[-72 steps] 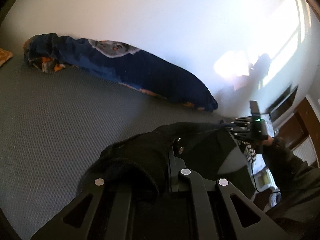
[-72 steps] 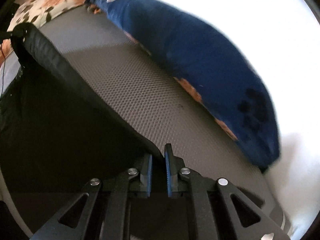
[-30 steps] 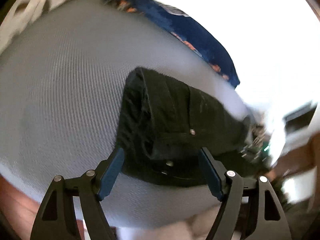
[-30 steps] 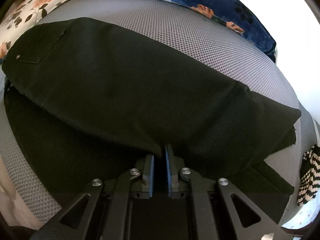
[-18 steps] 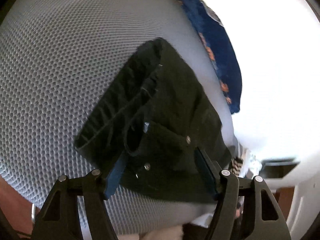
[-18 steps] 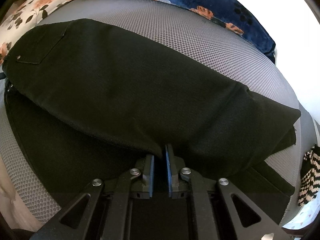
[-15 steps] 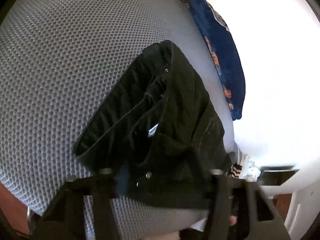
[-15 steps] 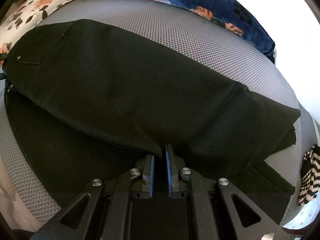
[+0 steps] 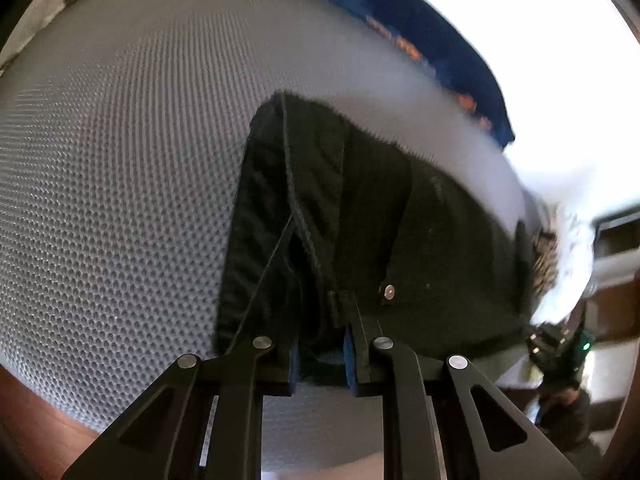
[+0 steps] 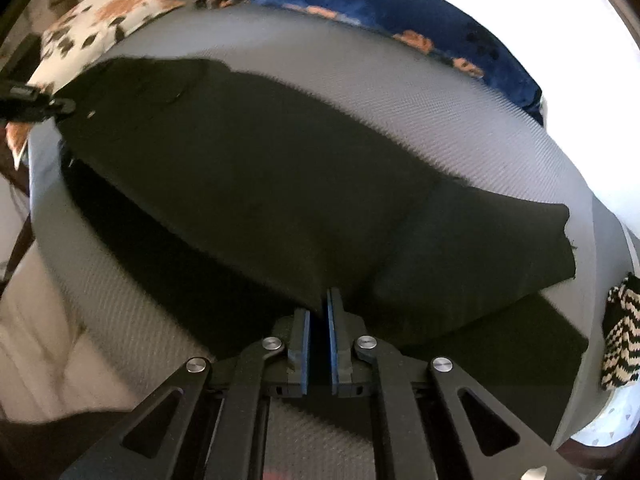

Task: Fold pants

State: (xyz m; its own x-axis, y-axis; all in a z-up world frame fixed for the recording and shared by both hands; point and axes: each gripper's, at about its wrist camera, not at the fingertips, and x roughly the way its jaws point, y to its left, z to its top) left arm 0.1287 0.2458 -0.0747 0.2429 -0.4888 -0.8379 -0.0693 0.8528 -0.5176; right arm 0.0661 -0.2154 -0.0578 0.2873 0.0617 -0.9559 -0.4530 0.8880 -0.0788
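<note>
The left gripper (image 9: pixel 320 354) has just been closing and now pinches the waistband of the black pants (image 10: pixel 256 184) spread across the frame's middle on the grey mattress (image 10: pixel 460 120), while the right gripper (image 10: pixel 319 344) clamps their folded edge, so another fold looks ready.

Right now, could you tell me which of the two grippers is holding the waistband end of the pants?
The left gripper: its fingers have just closed on the pants beside the pocket rivet. The right gripper pinches the plain leg fabric.

Both cameras look steeply down, close to the black pants (image 9: pixel 400 232): the left from the waist end, the right from the side; both show the blue pillow (image 10: pixel 400 12).
</note>
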